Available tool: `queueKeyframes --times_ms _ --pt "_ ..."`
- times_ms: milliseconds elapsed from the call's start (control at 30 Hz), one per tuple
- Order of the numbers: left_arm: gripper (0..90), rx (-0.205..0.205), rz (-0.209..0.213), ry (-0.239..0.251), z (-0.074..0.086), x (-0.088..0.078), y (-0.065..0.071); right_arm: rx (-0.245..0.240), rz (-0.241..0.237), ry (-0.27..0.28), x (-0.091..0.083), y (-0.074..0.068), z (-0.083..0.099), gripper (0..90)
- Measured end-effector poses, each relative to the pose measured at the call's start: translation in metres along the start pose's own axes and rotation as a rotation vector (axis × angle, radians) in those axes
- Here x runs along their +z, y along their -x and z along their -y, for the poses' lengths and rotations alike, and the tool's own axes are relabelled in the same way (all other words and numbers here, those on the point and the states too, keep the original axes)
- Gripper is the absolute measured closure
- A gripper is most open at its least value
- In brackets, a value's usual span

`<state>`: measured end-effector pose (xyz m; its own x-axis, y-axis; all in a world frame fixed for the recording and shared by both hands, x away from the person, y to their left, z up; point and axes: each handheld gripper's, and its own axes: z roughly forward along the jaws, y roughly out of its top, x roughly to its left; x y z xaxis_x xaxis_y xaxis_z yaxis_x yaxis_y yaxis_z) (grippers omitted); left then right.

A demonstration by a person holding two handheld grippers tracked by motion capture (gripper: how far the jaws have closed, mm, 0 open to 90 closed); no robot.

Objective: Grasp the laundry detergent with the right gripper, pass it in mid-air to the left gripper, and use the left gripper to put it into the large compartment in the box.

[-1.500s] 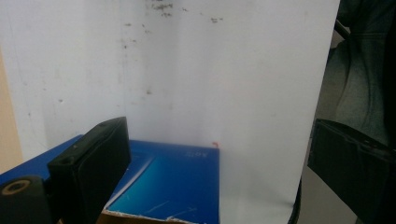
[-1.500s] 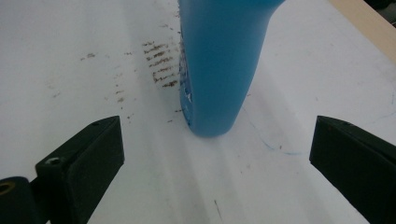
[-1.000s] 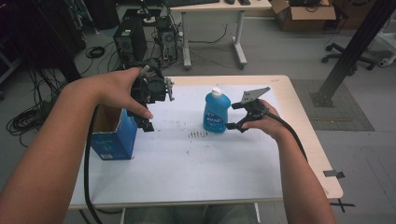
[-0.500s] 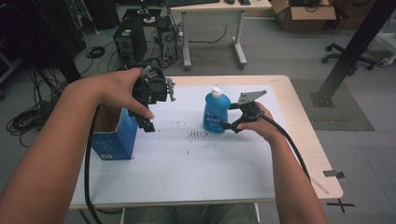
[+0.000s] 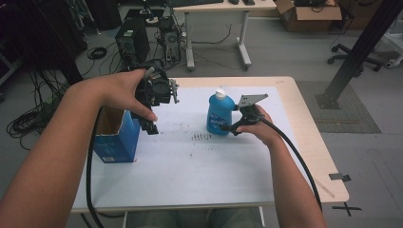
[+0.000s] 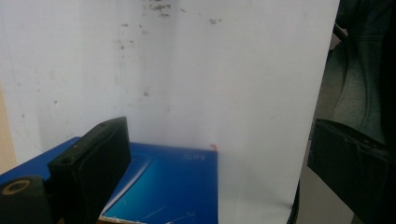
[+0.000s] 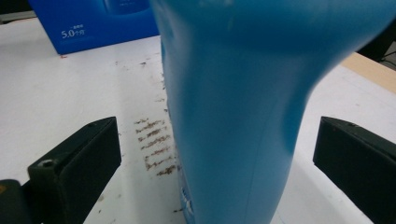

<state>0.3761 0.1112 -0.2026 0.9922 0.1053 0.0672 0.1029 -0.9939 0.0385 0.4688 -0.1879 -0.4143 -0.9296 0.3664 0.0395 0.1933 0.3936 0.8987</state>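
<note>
Two forearms come in from the bottom edge, one gripper in each hand.

Right gripper (image 5: 234, 127): low at the table, level with the base of the one blue bottle (image 5: 220, 114). In the right gripper view the jaws are spread wide with the bottle standing between them; gap on both sides, neither jaw touching. Nothing gripped.

The bottle stands upright on the white sheet (image 5: 190, 166), right of centre, white cap on top. One patch of short dark marks (image 5: 201, 137) on the sheet just left of its base.

Left gripper (image 5: 153, 124): held up above the sheet, pointing down, just beside the right face of the one blue box (image 5: 115, 135). Left gripper view shows its jaws wide apart, nothing between them, box top and sheet below.

The box stands at the left edge of the sheet, top open, well apart from the bottle.

One table (image 5: 313, 137), wooden rim showing around the sheet.

Beyond it: one second table (image 5: 216, 7), one cardboard box (image 5: 309, 9) on the floor.
</note>
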Motion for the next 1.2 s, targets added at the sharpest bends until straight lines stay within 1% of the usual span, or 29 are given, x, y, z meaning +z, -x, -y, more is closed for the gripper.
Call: queueKeyframes --times_ms 133,333,433,533,700,733,800,833,867,900,1000,1200 --pt "6.2 -0.001 0.001 0.005 0.000 0.002 0.000 0.002 0.002 0.003 0.003 -0.001 0.001 0.4" --pt "6.2 -0.002 0.006 0.009 -0.001 0.002 0.000 0.022 0.010 0.040 0.008 -0.003 0.002 0.4" --pt "6.0 -0.011 0.003 0.005 -0.001 0.001 0.000 0.019 0.020 0.034 0.010 -0.004 0.003 0.4" --pt "5.9 -0.011 0.002 0.003 0.000 0.002 0.000 0.033 0.022 0.046 0.010 -0.004 0.004 0.4" --pt "6.0 -0.012 0.002 0.008 0.000 0.001 0.000 0.028 0.032 0.057 0.012 -0.004 0.004 0.6" --pt "5.9 -0.015 -0.001 0.009 0.001 0.001 0.000 0.028 0.027 0.060 0.013 -0.005 0.004 1.4" --pt "5.9 -0.014 0.000 0.005 0.001 0.001 0.000 0.024 0.031 0.057 0.014 -0.005 0.004 1.2" --pt "5.9 -0.009 0.001 0.006 0.001 0.001 0.000 0.024 0.030 0.057 0.015 -0.006 0.005 3.5" --pt "5.9 -0.008 0.000 0.005 0.001 0.001 0.000 0.022 0.033 0.055 0.015 -0.006 0.005 4.0" --pt "5.9 -0.008 0.000 0.005 0.001 0.001 0.000 0.022 0.033 0.055 0.015 -0.006 0.005 4.0" --pt "5.9 -0.013 -0.002 0.007 0.002 0.001 0.000 0.016 0.032 0.062 0.016 -0.007 0.005 8.1" --pt "5.9 -0.010 -0.001 0.008 0.002 0.001 0.000 0.005 0.023 0.063 0.016 -0.009 0.004 11.7"
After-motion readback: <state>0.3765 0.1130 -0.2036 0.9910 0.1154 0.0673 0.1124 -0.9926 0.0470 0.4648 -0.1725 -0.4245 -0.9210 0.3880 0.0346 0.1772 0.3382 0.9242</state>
